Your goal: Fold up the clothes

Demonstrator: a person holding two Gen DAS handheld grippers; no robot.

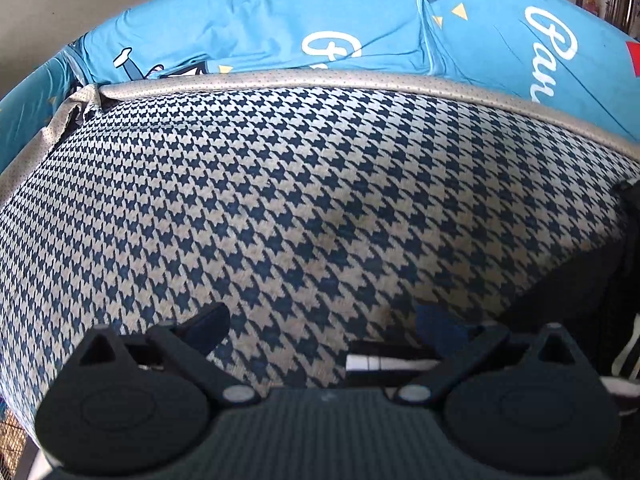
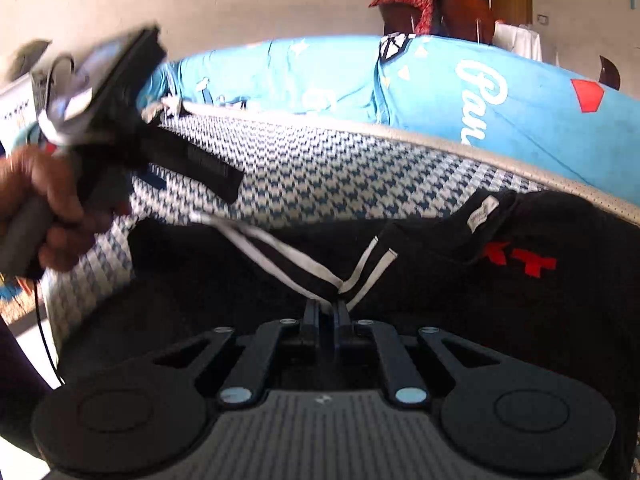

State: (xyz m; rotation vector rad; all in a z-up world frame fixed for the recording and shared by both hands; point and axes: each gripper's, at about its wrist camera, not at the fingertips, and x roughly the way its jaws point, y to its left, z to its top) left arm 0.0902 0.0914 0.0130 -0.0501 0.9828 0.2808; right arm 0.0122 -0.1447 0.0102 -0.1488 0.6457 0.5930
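My right gripper [image 2: 328, 312] is clamped nearly shut on the striped edge of the black garment [image 2: 460, 300], which lies on the checked mattress [image 2: 320, 168], its far part spread toward the grey edging. My left gripper [image 1: 320, 320] hangs over bare checked fabric with its fingers wide apart and nothing between them; a hand [image 2: 44, 208] carries it at the left of the right wrist view.

Risks, as I judge them:
1. The grip covers only the thin striped trim. A fast pull could slip it free.
2. With only one corner held, the cloth may bunch or fold crooked.
3. The left gripper could pinch the mattress cover instead of the garment.

Count: one black garment, two grippers, one hand in view, one mattress, one blue printed sheet [image 2: 520, 92].
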